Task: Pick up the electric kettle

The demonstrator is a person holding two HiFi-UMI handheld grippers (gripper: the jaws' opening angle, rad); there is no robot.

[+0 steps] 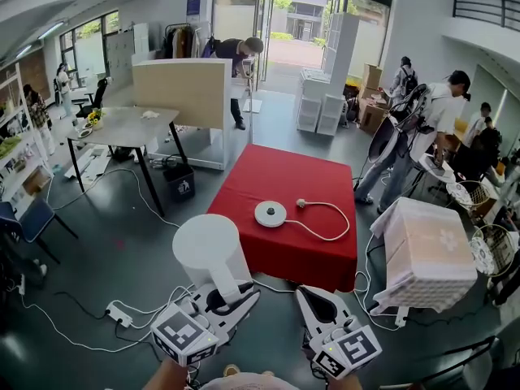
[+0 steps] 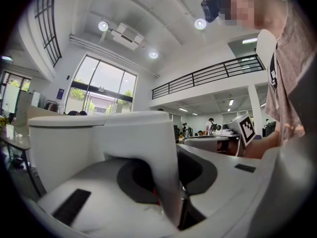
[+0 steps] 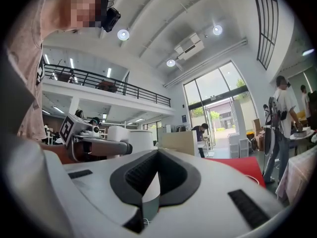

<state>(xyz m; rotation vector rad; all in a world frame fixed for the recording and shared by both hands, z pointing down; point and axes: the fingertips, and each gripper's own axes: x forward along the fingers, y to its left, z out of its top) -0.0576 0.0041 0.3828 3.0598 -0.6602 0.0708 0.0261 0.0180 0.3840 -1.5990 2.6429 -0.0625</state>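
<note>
The white electric kettle [image 1: 207, 250] hangs in the air just in front of the near edge of the red table [image 1: 284, 169]. My left gripper [image 1: 221, 297] is shut on its handle. In the left gripper view the kettle [image 2: 64, 148] fills the left side, and its handle runs down between the jaws of the left gripper [image 2: 161, 180]. The round kettle base [image 1: 270, 214] with its white cord [image 1: 329, 218] lies on the red table. To the right, my right gripper [image 1: 313, 299] is level, its jaws together and holding nothing. In its own view the right gripper [image 3: 158, 155] faces the red table.
A cloth-covered cart [image 1: 426, 250] stands at the right of the red table. Several people [image 1: 422, 128] stand beyond it. A grey desk [image 1: 126, 127] is at the left. A power strip [image 1: 119, 314] and cables lie on the floor.
</note>
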